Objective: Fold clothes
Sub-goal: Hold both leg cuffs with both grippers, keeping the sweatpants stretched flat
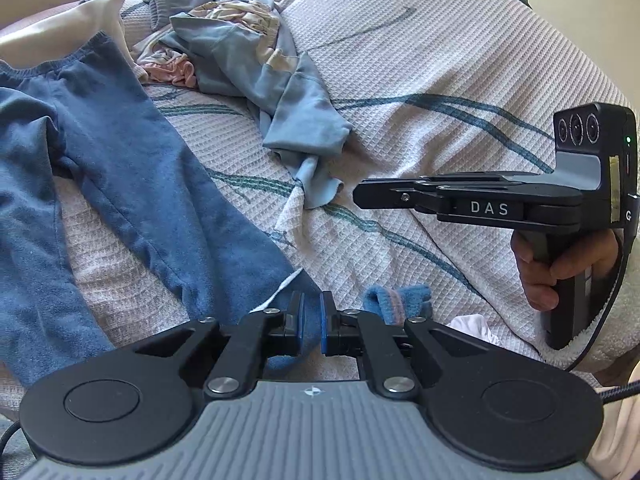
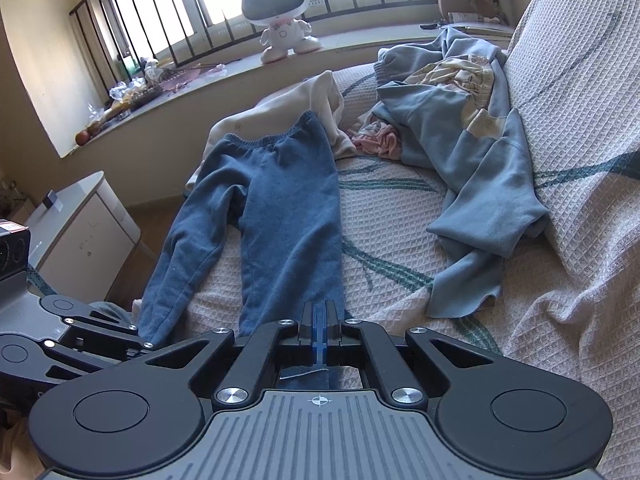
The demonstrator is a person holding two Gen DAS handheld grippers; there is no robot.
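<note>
Dark blue sweatpants (image 1: 120, 168) lie spread flat on the waffle-weave sofa cover, waistband far, legs toward me; they also show in the right wrist view (image 2: 280, 208). My left gripper (image 1: 311, 312) is shut on the cuff of one leg. My right gripper (image 2: 319, 320) is shut on the hem of the other leg; a thin strip of blue cloth shows between its pads. In the left wrist view the right gripper (image 1: 360, 196) appears side-on at the right, held in a hand. The left gripper's body (image 2: 60, 344) shows at the lower left of the right wrist view.
A crumpled light blue sweatshirt (image 2: 480, 152) with cream and pink garments (image 2: 380, 140) lies at the back right. A cream garment (image 2: 288, 108) lies under the waistband. Blue socks (image 1: 400, 300) lie near the left gripper. A windowsill with a toy robot (image 2: 280, 12) and a white cabinet (image 2: 88, 232) stand left.
</note>
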